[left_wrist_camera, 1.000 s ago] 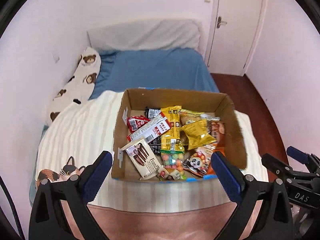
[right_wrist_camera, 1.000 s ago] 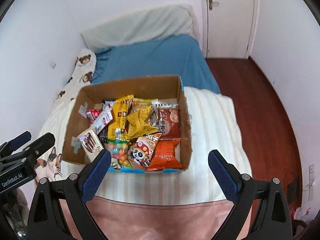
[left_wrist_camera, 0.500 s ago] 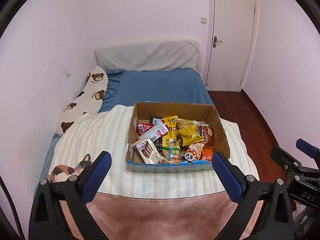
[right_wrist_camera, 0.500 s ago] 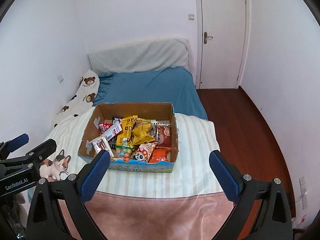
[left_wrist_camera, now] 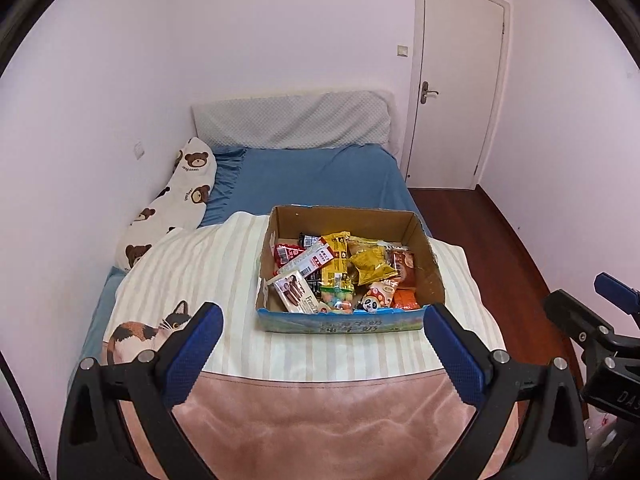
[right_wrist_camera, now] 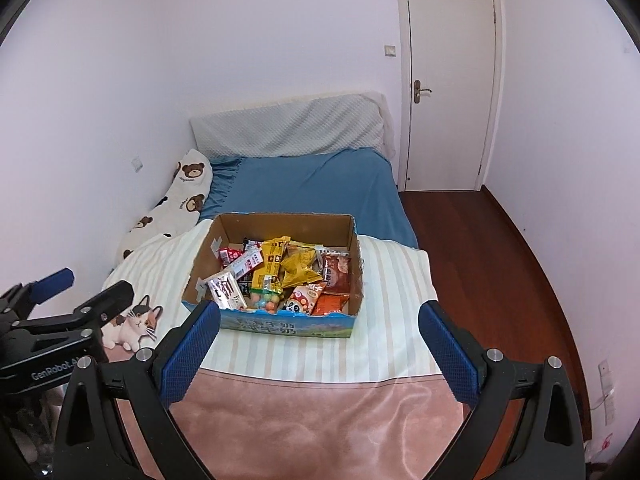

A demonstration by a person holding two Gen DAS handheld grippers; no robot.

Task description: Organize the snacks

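A cardboard box (left_wrist_camera: 434, 268) (right_wrist_camera: 208, 252) sits on a striped blanket on the bed, packed with several snack packets: yellow bags (left_wrist_camera: 370, 264) (right_wrist_camera: 300, 268), a panda packet (left_wrist_camera: 376, 298) (right_wrist_camera: 302, 300), an orange packet (left_wrist_camera: 406, 300) and a chocolate-stick box (left_wrist_camera: 296, 294) (right_wrist_camera: 226, 290). My left gripper (left_wrist_camera: 322, 354) is open and empty, held back from the box's near side. My right gripper (right_wrist_camera: 318, 350) is open and empty, also short of the box. Each gripper shows at the edge of the other's view.
The bed has a blue sheet (left_wrist_camera: 316, 176), a grey headboard cushion (left_wrist_camera: 292, 124) and a bear-print pillow (left_wrist_camera: 180, 196) by the left wall. A pink blanket (left_wrist_camera: 320, 432) covers the near end. A cat print (left_wrist_camera: 136, 334) lies left of the box. Wooden floor (right_wrist_camera: 492, 260) and a door (right_wrist_camera: 448, 80) are to the right.
Both grippers have pulled back and up from the box, so it looks smaller and farther away. Both stay open and empty. The snacks have not moved.
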